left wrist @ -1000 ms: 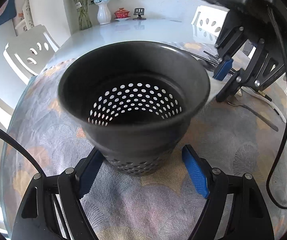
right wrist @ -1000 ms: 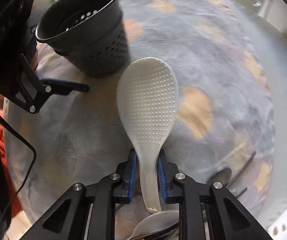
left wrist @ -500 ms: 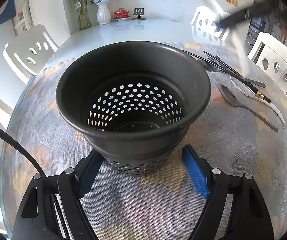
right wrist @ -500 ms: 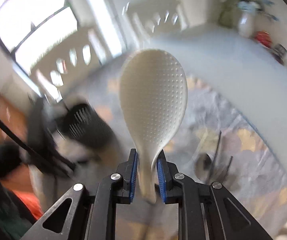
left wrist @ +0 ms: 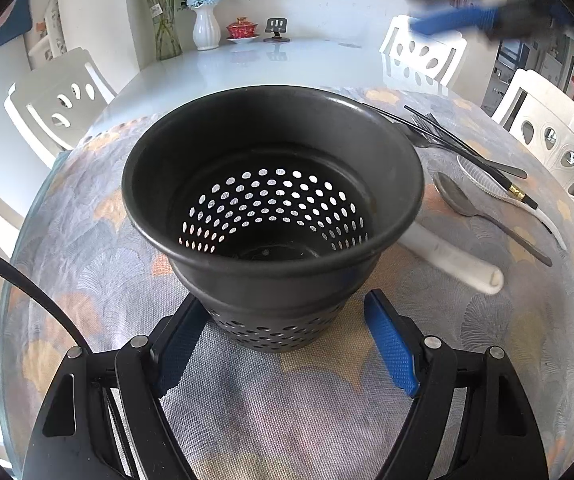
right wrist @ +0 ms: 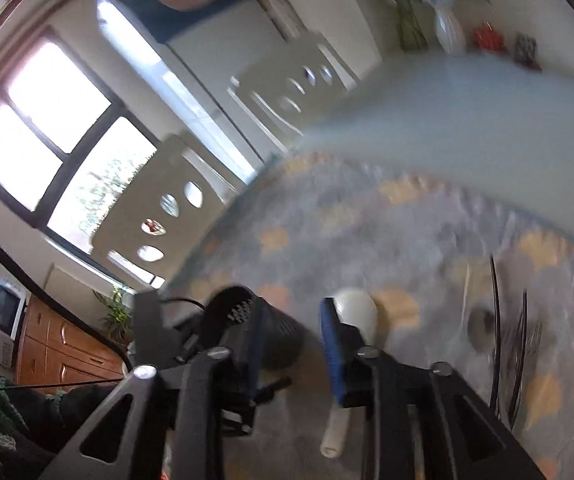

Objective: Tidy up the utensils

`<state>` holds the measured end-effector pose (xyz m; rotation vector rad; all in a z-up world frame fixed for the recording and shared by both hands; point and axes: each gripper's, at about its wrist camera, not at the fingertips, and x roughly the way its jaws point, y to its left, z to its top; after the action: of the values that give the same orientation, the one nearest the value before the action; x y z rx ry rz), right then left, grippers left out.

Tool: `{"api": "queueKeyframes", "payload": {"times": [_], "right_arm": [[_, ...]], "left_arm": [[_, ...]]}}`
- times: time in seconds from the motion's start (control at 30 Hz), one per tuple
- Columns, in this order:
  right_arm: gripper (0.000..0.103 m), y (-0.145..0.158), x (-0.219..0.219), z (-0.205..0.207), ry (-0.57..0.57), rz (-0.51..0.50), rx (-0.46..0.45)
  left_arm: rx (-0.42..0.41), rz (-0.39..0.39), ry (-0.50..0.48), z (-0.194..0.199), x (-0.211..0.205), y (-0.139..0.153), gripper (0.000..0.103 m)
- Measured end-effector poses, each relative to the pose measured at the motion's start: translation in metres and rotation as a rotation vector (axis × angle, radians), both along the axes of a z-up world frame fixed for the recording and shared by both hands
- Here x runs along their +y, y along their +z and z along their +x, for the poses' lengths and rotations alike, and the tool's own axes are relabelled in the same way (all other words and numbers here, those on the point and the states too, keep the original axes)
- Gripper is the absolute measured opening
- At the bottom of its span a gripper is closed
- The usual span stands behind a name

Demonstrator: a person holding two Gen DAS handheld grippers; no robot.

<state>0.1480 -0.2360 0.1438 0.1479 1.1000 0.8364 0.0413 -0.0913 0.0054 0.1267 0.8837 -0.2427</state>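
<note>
Fingers (left wrist: 389, 350) of the left gripper (left wrist: 283, 344) stand spread on either side of the holder's (left wrist: 273, 200) perforated foot; the left pad's contact is hidden behind the flared wall, the right pad stands just clear, so a grip cannot be told. The holder, a black flared pot with rows of holes, stands upright on the patterned cloth (left wrist: 87, 248) of the tabletop (left wrist: 247, 68), and nothing shows inside it. At its four o'clock the white paddle's (left wrist: 451, 258) handle lies on the cloth, its head hidden behind the rim. Beyond, at two to three o'clock, lie a spoon (left wrist: 457, 200), a fork (left wrist: 427, 122), dark chopsticks (left wrist: 487, 168) and a white ladle (left wrist: 535, 212). The right gripper (left wrist: 467, 20) shows as a blur at one o'clock, high above the tabletop. In its own blurred view the right gripper (right wrist: 293, 344) has just been opening: its jaws stand apart with nothing between them, and the paddle (right wrist: 357, 314) lies on the cloth below, partly behind the right finger, beside the holder (right wrist: 275, 332). White chairs (left wrist: 59, 100) ring the tabletop, and a vase (left wrist: 206, 28) of flowers stands at twelve o'clock.
</note>
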Motion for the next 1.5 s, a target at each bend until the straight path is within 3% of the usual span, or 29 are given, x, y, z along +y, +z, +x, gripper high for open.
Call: {"api": "queueKeyframes", "payload": {"times": [0.07,0.17,0.33,0.5,0.63,0.77,1.1,1.3,1.5], "right_arm": [[0.065,-0.021,0.003,0.008,-0.017,-0.033,0.03],[0.065,-0.054,0.014,0.012,0.03,-0.127,0.075],[0.064,-0.097,0.043,0.005,0.146,-0.291,0.06],[0.047,-0.119,0.051,-0.004,0.157,-0.365,0.023],[0.03,-0.125,0.059,-0.017,0.146,-0.461,-0.11],[0.025,-0.119,0.046,-0.02,0.114,-0.41,-0.096],[0.025,-0.064,-0.023,-0.023,-0.056,-0.044,0.037],[0.025,-0.025,-0.001,-0.041,-0.017,-0.09,-0.092],[0.025,-0.006,0.0,-0.065,-0.002,-0.128,-0.147]], "left_arm": [[0.0,-0.003,-0.001,0.0,0.0,0.0,0.079],[0.001,-0.008,-0.001,-0.002,0.0,0.0,0.079],[0.001,-0.012,-0.003,-0.001,0.002,0.001,0.079],[0.001,-0.016,-0.003,0.0,0.003,0.001,0.079],[0.001,-0.013,-0.002,-0.001,0.003,0.001,0.079],[0.003,0.015,-0.006,0.0,-0.002,0.0,0.079],[0.004,0.024,-0.008,0.004,-0.006,0.0,0.079],[0.004,0.018,-0.012,0.004,-0.006,0.0,0.079],[0.005,0.036,-0.001,0.006,-0.008,0.0,0.079]]}}
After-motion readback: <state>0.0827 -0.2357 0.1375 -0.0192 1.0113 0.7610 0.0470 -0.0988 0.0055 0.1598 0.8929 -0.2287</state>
